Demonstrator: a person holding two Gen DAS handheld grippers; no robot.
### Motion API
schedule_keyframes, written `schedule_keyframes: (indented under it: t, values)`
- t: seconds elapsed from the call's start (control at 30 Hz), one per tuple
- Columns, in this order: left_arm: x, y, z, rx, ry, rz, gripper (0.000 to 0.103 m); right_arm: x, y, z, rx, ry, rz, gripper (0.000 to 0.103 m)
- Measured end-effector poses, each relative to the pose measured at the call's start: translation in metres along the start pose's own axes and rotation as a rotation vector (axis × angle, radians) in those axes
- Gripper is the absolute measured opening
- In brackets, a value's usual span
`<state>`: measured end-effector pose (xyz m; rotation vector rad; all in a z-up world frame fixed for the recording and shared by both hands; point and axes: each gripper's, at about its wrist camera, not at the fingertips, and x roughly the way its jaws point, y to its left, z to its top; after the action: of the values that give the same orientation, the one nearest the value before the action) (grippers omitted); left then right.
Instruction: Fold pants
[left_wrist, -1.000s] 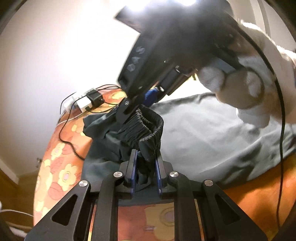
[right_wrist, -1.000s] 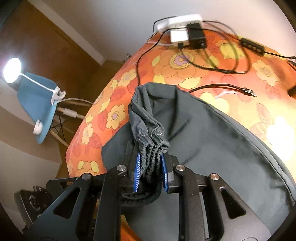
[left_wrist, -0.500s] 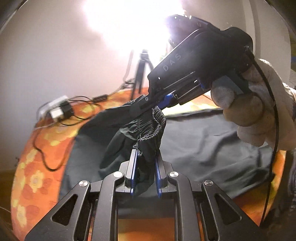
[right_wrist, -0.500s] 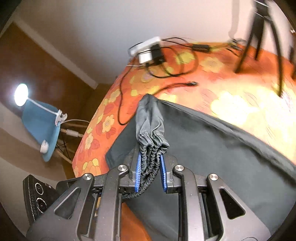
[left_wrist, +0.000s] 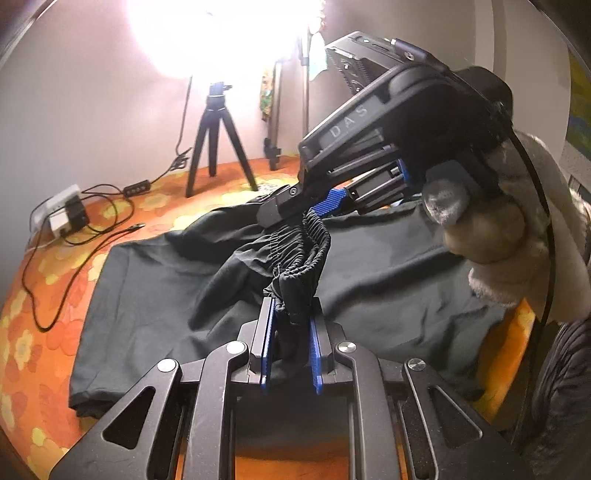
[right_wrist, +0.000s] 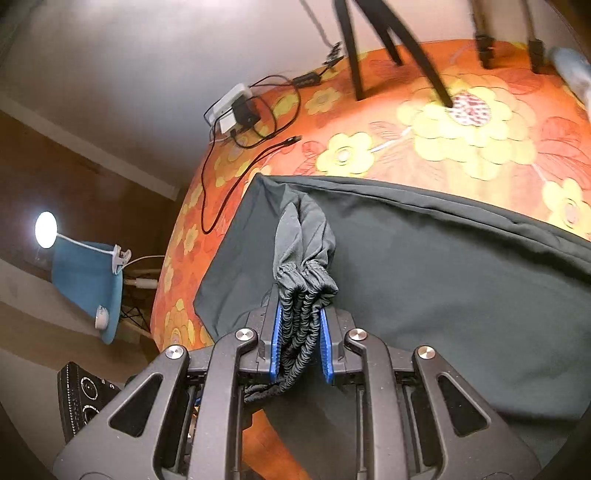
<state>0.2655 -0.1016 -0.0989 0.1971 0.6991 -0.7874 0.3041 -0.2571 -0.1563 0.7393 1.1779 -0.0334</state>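
Charcoal-grey cotton pants lie spread on the orange flower-print tablecloth, their gathered elastic waistband lifted clear of it. The left gripper is clenched on one bunch of that waistband; the right gripper, held in a pale fleece-gloved hand, is clamped on another bunch close beside it.

Over the last second both grippers have carried the waistband up and across the cloth: the black tripod, absent from the left wrist view a second ago, now stands beyond the waistband, and the white power strip with black adapter has slid away to one side. In my judgement the waist end is being drawn over the legs to make a fold, and the fold is not yet laid down.

Beyond the waistband, black cables trail from the power strip across the tablecloth. A bright lamp glares on the pale wall above the tripod. Off the table edge, a blue chair carries a small clip lamp.
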Motion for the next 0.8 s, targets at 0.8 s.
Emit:
schedule_keyframes:
  t: [0.8]
  values:
    - [0.032,-0.154,0.052,0.078,0.004,-0.226,0.015,-0.162,-0.107,-0.047,0.063,-0.116,-0.113,0.018]
